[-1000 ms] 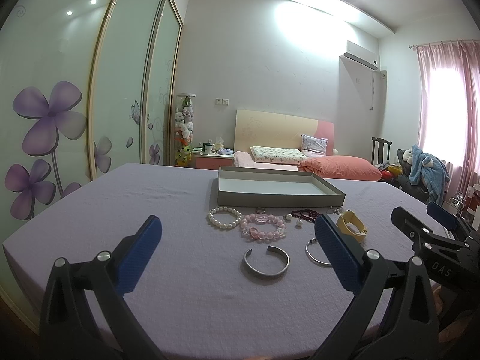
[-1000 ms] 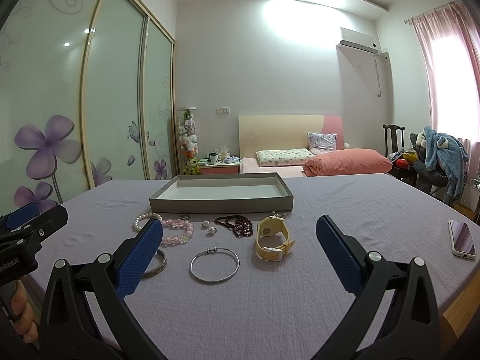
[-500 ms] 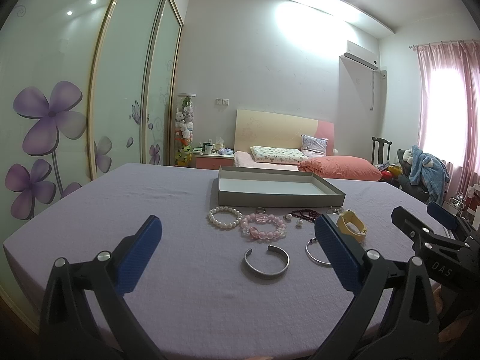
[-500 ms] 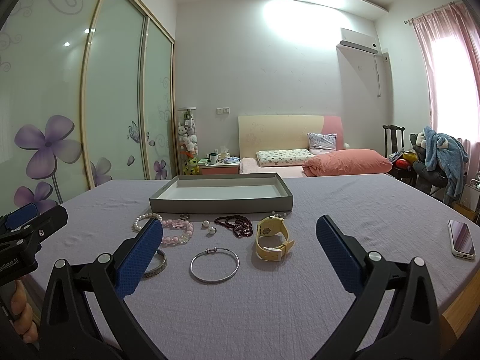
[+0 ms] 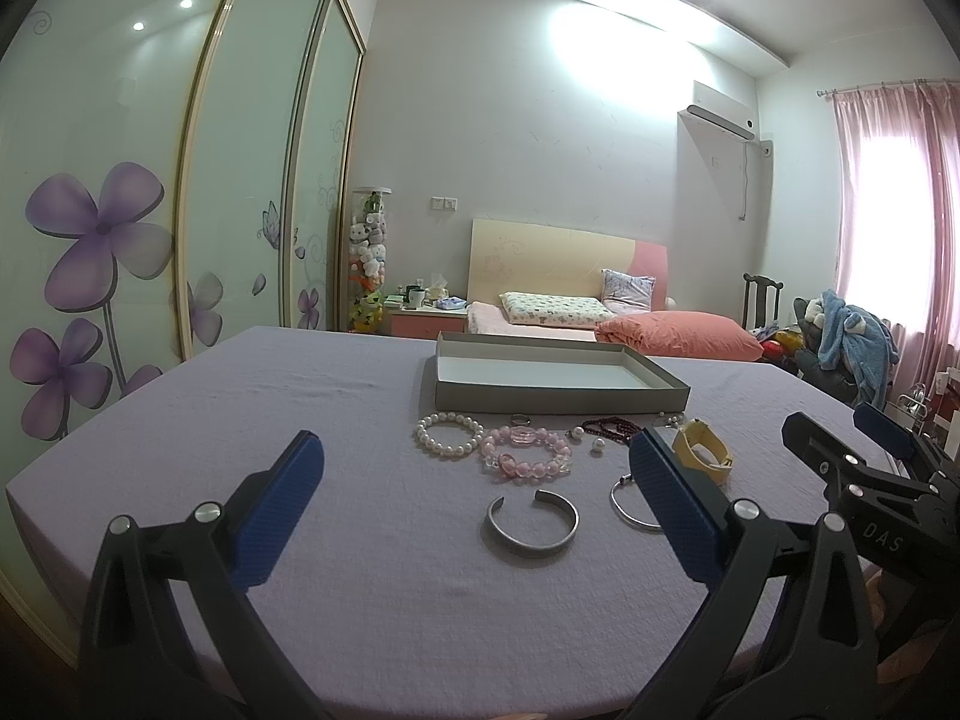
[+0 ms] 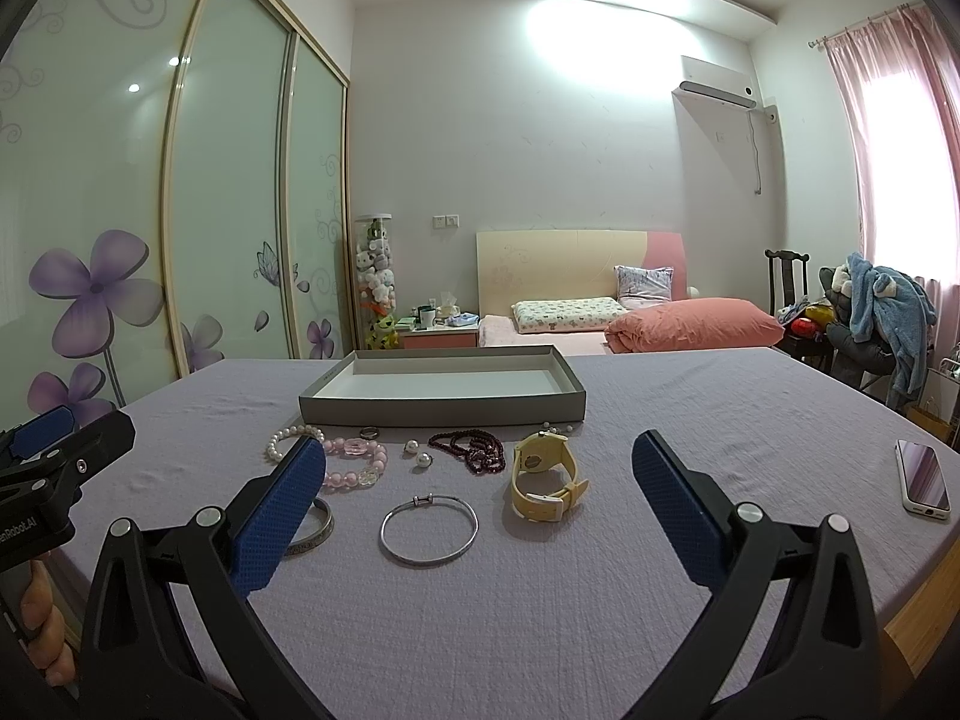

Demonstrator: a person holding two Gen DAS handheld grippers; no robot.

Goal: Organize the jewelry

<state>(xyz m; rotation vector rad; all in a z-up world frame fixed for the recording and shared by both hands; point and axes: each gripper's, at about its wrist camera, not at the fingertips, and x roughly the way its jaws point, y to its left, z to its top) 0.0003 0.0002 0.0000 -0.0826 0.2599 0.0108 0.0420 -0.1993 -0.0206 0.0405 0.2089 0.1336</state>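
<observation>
A grey tray [image 5: 558, 402] [image 6: 444, 411] stands on the purple table. In front of it lie a pearl bracelet [image 5: 447, 435] [image 6: 282, 439], a pink bead bracelet [image 5: 525, 450] [image 6: 360, 468], a silver cuff [image 5: 532, 525] [image 6: 312, 531], a thin silver bangle [image 6: 429, 531] [image 5: 630, 501], dark red beads [image 6: 471, 450] [image 5: 606, 425], a yellow watch [image 6: 546, 477] [image 5: 702, 450], a small ring [image 6: 369, 433] and two pearl earrings [image 6: 418, 454]. My left gripper [image 5: 474, 468] is open and empty, short of the cuff. My right gripper [image 6: 480, 471] is open and empty, short of the bangle.
A phone [image 6: 924, 477] lies at the table's right edge. The right gripper shows at the right of the left wrist view [image 5: 864, 468]; the left one shows at the left of the right wrist view [image 6: 54, 456]. A bed [image 6: 600, 324] stands behind.
</observation>
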